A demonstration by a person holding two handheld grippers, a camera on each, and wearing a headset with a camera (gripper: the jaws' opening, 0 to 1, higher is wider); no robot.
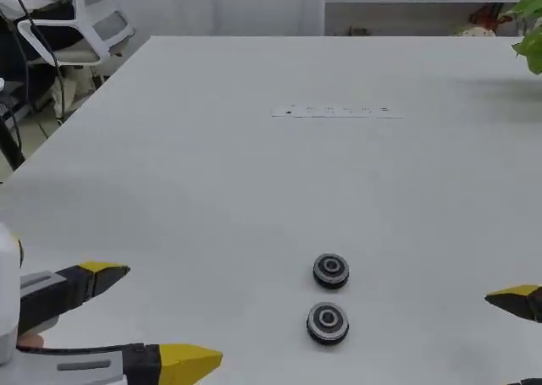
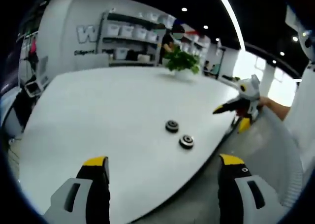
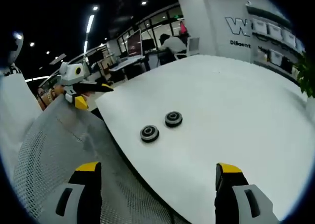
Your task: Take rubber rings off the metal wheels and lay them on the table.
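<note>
On the white worktop (image 1: 254, 173), both round metal wheels (image 1: 330, 271) (image 1: 327, 324) wear their black rubber rings (image 1: 316, 272), untouched; left gripper (image 2: 163, 160) and right gripper (image 3: 158, 167) jaws gape empty.

The left tongs (image 2: 163, 160) were seen at 6 o'clock, the jaws spread wide with nothing held between them. On the white counter (image 2: 98, 111), a far wheel (image 2: 172, 126) was set near the centre, with a near wheel (image 2: 186, 141) just beside it at its 4 o'clock. The right tongs (image 2: 229, 117) were seen at 3 o'clock and a potted plant (image 2: 182, 61) at 12.
</note>
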